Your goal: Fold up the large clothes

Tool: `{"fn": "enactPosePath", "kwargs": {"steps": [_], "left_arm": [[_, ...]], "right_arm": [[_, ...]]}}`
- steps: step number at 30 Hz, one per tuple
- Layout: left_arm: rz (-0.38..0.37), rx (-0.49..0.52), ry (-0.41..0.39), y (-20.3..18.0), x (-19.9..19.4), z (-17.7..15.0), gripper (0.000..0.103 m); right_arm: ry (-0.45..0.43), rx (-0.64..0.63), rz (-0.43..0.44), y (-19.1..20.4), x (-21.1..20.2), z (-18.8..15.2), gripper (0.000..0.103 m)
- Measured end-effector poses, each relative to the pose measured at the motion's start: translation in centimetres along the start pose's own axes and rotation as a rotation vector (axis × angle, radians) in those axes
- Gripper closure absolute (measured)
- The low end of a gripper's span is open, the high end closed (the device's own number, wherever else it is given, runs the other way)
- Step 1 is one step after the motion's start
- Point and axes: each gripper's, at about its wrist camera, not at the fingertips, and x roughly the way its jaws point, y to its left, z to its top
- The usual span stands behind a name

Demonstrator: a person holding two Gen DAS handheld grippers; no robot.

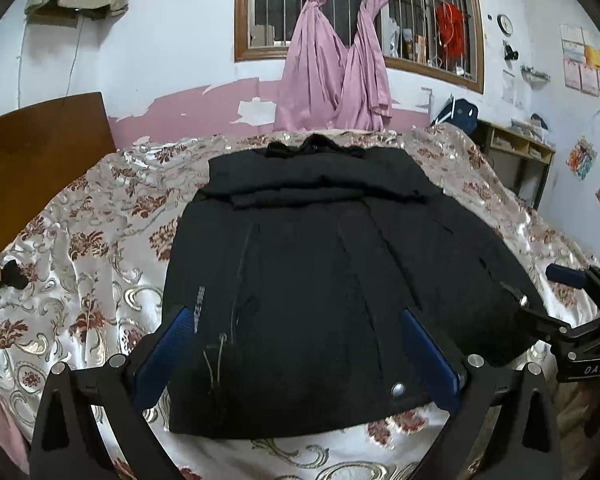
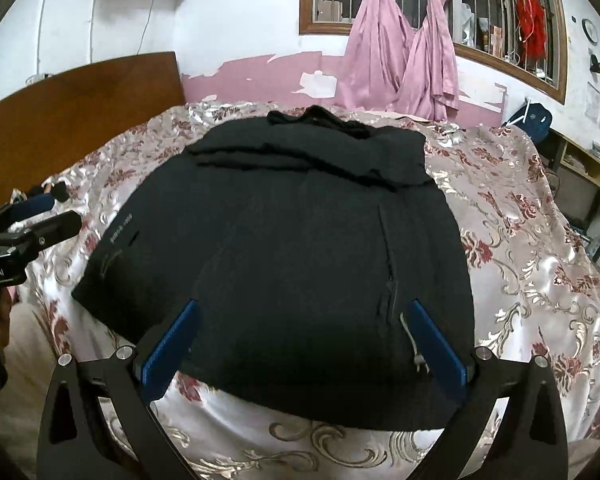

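Observation:
A large black jacket (image 1: 320,264) lies flat on the bed, its sides folded inward and its collar toward the far wall. It also shows in the right wrist view (image 2: 284,248). My left gripper (image 1: 296,316) is open, hovering over the jacket's near hem with its blue pads spread wide; nothing is held. My right gripper (image 2: 304,308) is open over the jacket's near right hem, also empty. The right gripper shows at the right edge of the left wrist view (image 1: 580,312), and the left gripper shows at the left edge of the right wrist view (image 2: 32,220).
The bed has a shiny floral cover (image 1: 80,264), (image 2: 532,272). A wooden headboard (image 1: 40,152) stands at the left. Pink curtains (image 1: 336,60) hang at a barred window behind. A shelf unit (image 1: 520,160) stands at the right. Small dark items (image 1: 8,274) lie at the bed's left edge.

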Motion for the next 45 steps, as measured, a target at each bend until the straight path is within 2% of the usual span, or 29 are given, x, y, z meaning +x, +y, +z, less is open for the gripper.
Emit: {"fn": "enactPosePath", "kwargs": {"steps": [11,17,22,33,37,41,45], "left_arm": [[0.027,0.043,0.098,0.2,1.6,-4.3,0.000],[0.015,0.034,0.171,0.0,2.8,-6.2,0.000],[0.039,0.074,0.199,-0.5,3.3,-7.1,0.000],[0.039,0.066,0.253,-0.7,4.7,-8.6,0.000],[0.036,0.068,0.273,-0.7,5.4,-8.9,0.000],[0.058,0.088,0.260,-1.2,5.4,-9.2,0.000],[0.062,0.091,0.264,-1.5,5.8,-9.4,0.000]], "right_arm": [[0.093,-0.052,-0.028,0.9,1.6,-3.3,0.002],[0.134,-0.118,-0.051,1.7,2.2,-4.9,0.002],[0.167,-0.186,-0.071,2.5,2.7,-5.7,0.002],[0.198,-0.279,-0.107,3.9,3.9,-7.0,0.002],[0.207,-0.334,-0.151,4.4,4.5,-7.4,0.002],[0.217,-0.350,-0.182,5.0,5.0,-7.6,0.002],[0.225,-0.384,-0.262,5.8,5.7,-8.0,0.002]]}}
